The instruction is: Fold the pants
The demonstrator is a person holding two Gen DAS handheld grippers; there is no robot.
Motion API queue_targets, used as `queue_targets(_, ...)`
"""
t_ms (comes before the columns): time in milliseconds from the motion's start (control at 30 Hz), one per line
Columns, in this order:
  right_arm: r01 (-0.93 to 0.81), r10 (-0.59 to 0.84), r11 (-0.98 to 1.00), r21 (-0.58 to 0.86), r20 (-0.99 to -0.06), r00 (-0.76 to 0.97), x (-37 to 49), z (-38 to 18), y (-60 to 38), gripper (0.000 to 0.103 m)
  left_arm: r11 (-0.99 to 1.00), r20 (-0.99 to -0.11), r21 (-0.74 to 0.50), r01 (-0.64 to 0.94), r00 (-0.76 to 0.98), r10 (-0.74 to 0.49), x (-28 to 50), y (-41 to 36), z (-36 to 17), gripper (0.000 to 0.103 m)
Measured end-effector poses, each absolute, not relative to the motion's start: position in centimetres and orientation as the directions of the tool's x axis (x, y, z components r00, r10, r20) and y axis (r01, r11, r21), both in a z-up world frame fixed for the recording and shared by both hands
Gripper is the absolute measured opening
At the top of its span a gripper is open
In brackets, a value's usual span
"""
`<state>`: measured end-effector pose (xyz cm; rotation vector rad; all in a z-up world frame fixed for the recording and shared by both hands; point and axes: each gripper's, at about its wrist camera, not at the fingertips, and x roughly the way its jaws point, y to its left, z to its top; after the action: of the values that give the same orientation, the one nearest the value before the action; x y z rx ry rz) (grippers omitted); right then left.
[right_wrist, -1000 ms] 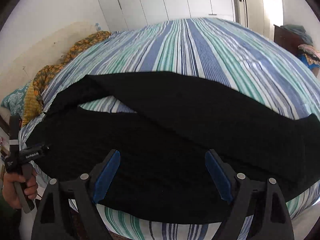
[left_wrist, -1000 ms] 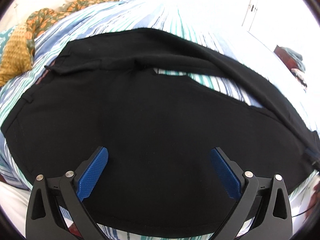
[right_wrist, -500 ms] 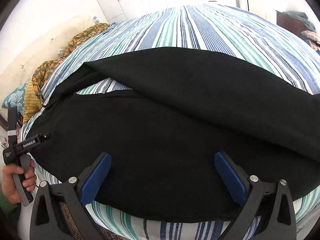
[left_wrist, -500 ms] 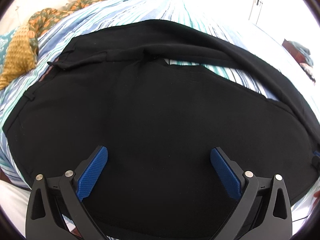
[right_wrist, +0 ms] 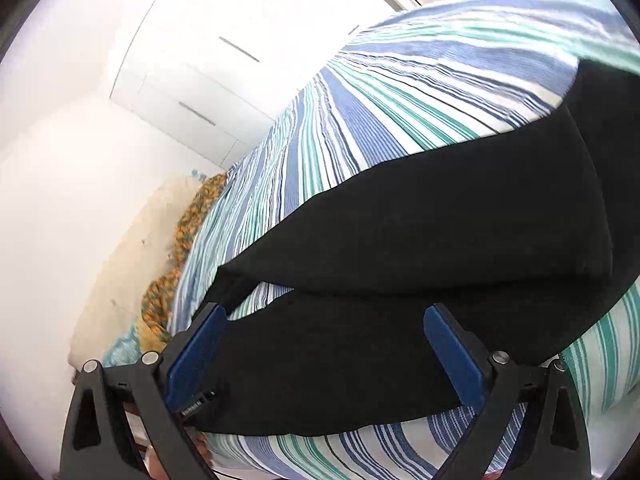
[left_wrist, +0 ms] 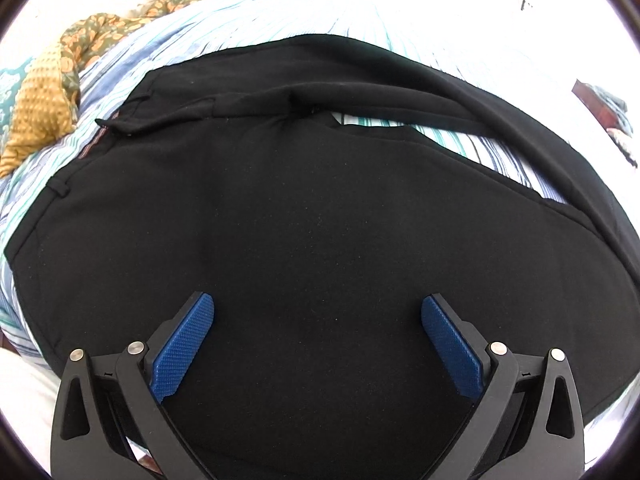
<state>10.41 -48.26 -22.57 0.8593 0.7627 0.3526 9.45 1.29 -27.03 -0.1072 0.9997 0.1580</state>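
Note:
Black pants (left_wrist: 304, 208) lie spread on a striped bed, waistband at the left, the two legs parted in a V toward the right. My left gripper (left_wrist: 318, 312) is open and empty, low over the seat and near leg. In the right wrist view the pants (right_wrist: 420, 248) show both legs, the far leg lying over the stripes. My right gripper (right_wrist: 320, 328) is open and empty, close above the near leg by the bed's front edge, the view tilted.
The striped blue, green and white bedsheet (right_wrist: 384, 92) covers the bed. An orange patterned cloth (left_wrist: 92, 36) and a yellow knobbly cloth (left_wrist: 36, 108) lie at the head end. White wardrobe doors (right_wrist: 224, 56) stand behind the bed.
Both grippers have come down closer to the pants. The right gripper has rolled and swung right, toward the leg ends. The left one edged forward over the seat.

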Motion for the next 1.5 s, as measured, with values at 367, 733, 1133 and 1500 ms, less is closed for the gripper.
queue_targets(367,0.33,0.312,0.635,0.699,-0.623,0.717,12.4,-24.5,-51.9,0.063,0.985,-0.841,0.016,-0.173,0.53,0.107,9.5,0.8,-27.0,0.102)
queue_targets(733,0.009,0.481,0.674,0.738,-0.449,0.753,12.2,-13.7,-53.7,0.005,0.843,-0.784,-0.478,-0.247,0.554,-0.282,21.5,10.5,-18.2,0.102)
queue_targets(1133,-0.355,0.673,0.61,0.709,-0.226,0.704,5.0,-4.4,-52.4,0.005,0.78,-0.832,-0.509,-0.363,0.442,-0.337,31.4,13.4,-21.2,0.008)
queue_targets(1500,-0.296,0.606,0.683,0.668,-0.291,0.741,15.2,-3.3,-54.8,0.005,0.839,-0.593,-0.503,-0.209,0.789,-0.159,18.7,17.4,-3.8,0.008)
